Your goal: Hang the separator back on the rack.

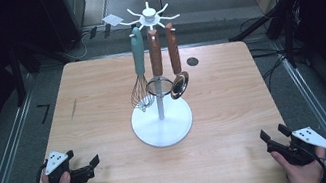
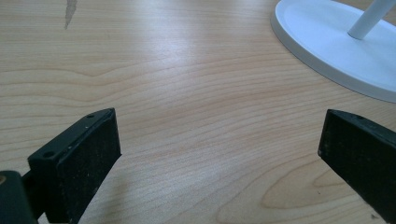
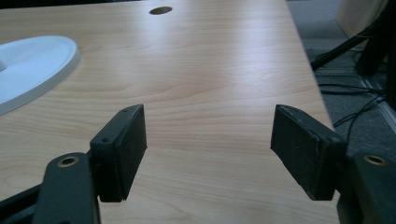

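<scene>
1. Dark floor and cables surround your pale wood worktop (image 1: 103,112); a white utensil stand (image 1: 163,127) sits at its centre.
2. Three tools hang from the stand's top hooks: a teal-handled whisk (image 1: 140,82), a wooden-handled strainer (image 1: 158,74) and a wooden-handled ladle (image 1: 178,76), all close together.
3. Your left claw (image 1: 90,166) rests near the front-left corner, jaws spread and empty; your right claw (image 1: 273,135) sits at the front-right, likewise released.
4. Both are well apart from the stand.
5. Each tool looks light and stiff, though the whisk's wires would flex.
6. Grip a handle mid-length; the smooth wood may slip, so lift straight off the hook.
</scene>
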`<state>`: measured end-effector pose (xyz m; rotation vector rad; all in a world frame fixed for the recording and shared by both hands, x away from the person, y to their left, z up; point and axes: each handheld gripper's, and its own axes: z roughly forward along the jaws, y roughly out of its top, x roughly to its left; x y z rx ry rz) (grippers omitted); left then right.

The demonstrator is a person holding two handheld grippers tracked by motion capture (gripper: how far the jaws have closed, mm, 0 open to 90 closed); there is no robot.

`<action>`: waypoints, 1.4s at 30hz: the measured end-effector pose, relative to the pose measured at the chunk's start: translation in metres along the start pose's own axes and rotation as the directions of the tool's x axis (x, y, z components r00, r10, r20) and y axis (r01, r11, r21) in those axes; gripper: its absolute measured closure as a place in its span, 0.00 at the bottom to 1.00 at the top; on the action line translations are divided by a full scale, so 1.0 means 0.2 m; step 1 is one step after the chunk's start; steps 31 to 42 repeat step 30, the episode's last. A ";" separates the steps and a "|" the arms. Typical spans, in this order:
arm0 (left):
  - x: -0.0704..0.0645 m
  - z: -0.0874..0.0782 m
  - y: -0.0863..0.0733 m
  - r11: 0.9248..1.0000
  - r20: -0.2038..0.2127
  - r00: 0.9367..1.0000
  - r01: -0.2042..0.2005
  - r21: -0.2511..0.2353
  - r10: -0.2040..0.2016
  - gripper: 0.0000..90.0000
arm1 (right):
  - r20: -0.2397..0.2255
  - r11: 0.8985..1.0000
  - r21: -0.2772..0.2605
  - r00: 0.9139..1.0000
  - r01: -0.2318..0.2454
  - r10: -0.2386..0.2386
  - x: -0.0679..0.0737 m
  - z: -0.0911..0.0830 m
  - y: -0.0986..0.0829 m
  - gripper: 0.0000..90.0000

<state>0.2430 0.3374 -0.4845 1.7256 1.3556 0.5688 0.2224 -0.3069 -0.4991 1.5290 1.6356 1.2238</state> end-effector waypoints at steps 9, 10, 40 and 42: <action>0.00 0.00 0.00 1.000 0.001 1.000 0.005 0.007 -0.005 0.00 | 0.009 1.000 -0.010 1.000 -0.027 0.027 -0.07 -0.02 -0.02 0.30; 0.00 0.00 0.00 1.000 0.003 1.000 0.005 0.007 -0.005 0.00 | 0.011 1.000 -0.009 1.000 -0.024 0.025 -0.07 -0.02 -0.02 0.30; 0.01 0.01 0.01 1.000 0.019 1.000 0.011 0.016 -0.012 0.00 | 0.066 0.999 0.025 0.997 -0.035 0.033 -0.12 0.01 -0.03 0.29; 0.01 0.01 0.01 1.000 0.019 1.000 0.011 0.016 -0.012 0.00 | 0.066 0.999 0.025 0.997 -0.035 0.033 -0.12 0.01 -0.03 0.29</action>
